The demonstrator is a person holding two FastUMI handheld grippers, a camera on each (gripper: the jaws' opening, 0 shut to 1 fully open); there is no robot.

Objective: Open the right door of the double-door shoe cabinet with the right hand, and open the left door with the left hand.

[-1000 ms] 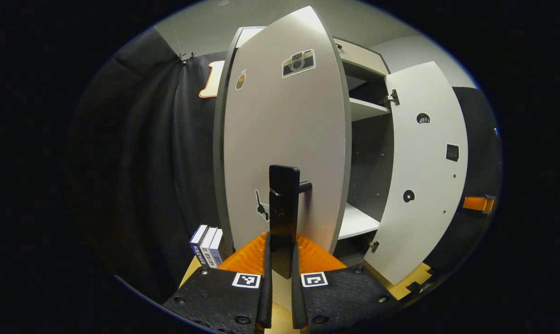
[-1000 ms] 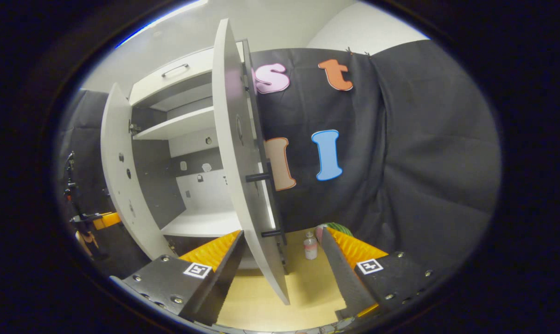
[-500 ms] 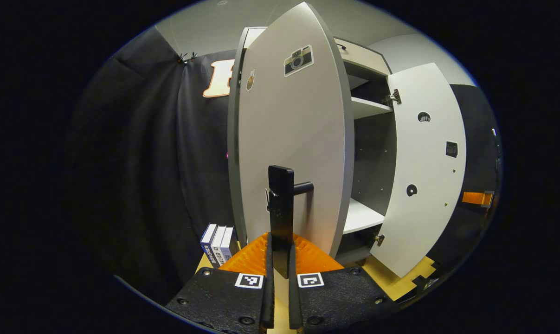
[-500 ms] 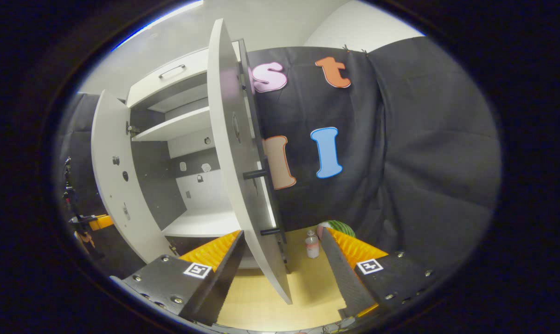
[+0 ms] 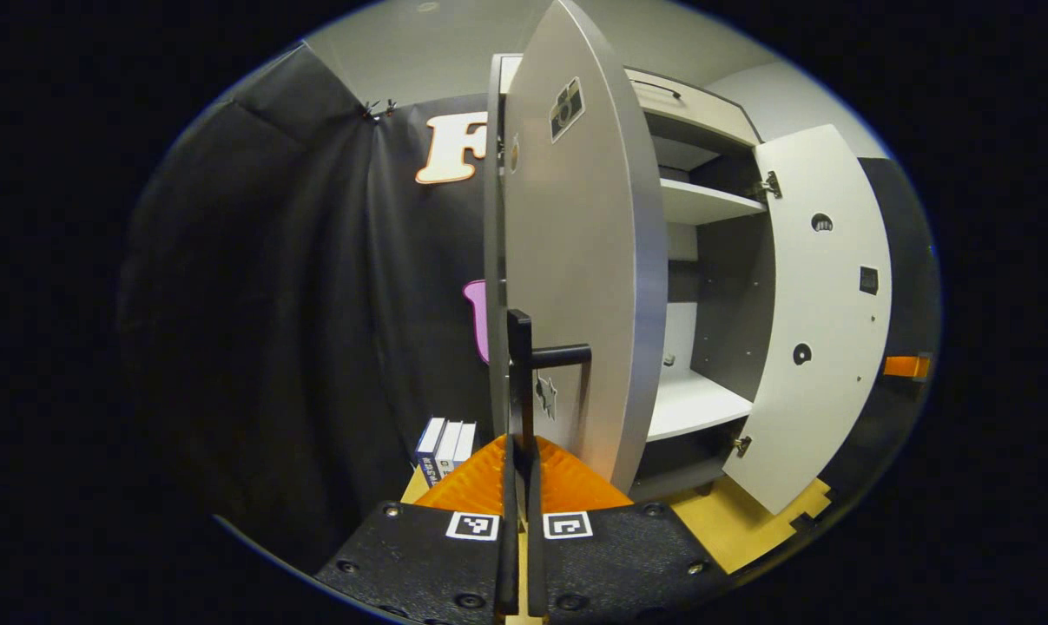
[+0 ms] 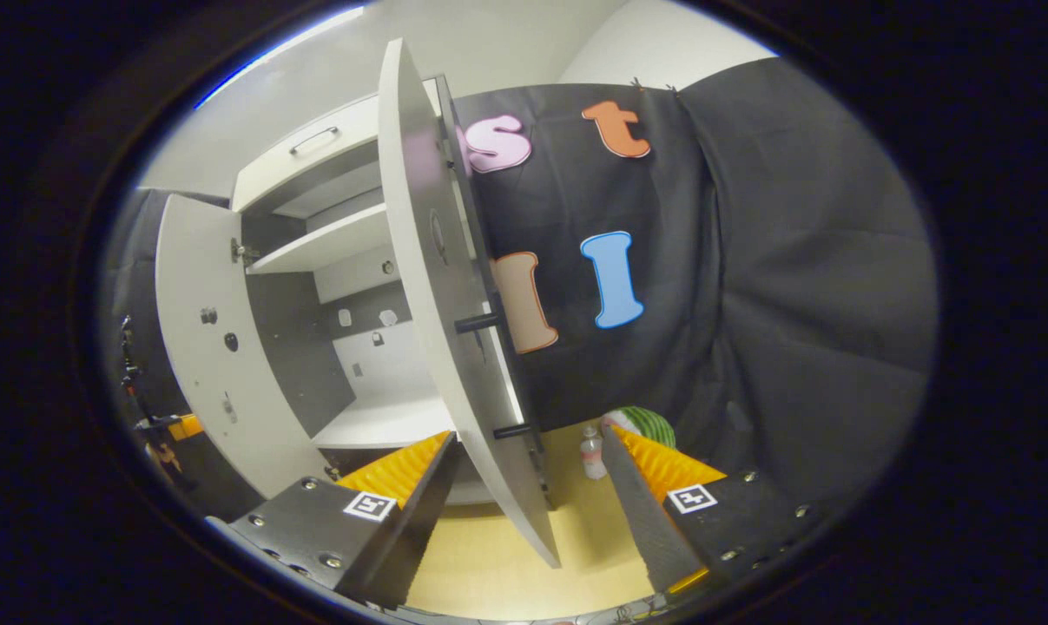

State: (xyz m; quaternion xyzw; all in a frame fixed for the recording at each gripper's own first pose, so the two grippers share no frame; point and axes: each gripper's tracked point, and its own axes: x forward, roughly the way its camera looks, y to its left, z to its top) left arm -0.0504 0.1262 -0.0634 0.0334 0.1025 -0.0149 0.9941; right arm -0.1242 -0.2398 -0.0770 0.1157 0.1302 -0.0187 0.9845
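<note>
The shoe cabinet's left door [image 5: 576, 260], grey with small stickers, stands swung out and nearly edge-on in the left gripper view. My left gripper [image 5: 521, 451] is shut on its black bar handle [image 5: 520, 373]. The right door [image 5: 827, 286] hangs wide open at the right, its inner face showing. In the right gripper view that right door [image 6: 419, 260] runs edge-on down the middle, with its handle [image 6: 480, 323] on the far side. My right gripper [image 6: 524, 473] is open; the door's lower edge lies between its fingers without touching them. The left door [image 6: 198, 347] shows farther left.
White shelves [image 5: 697, 404] show inside the cabinet, with a drawer [image 6: 306, 143] on top. Three books [image 5: 444, 443] stand against the black cloth left of the cabinet. A small bottle [image 6: 591, 451] and a green striped ball [image 6: 649, 425] sit on the wooden floor [image 6: 489, 564].
The left door has swung farther open with my left gripper on its handle, turning from broad face to nearly edge-on. The right gripper stays open beside the right door, drifting slightly.
</note>
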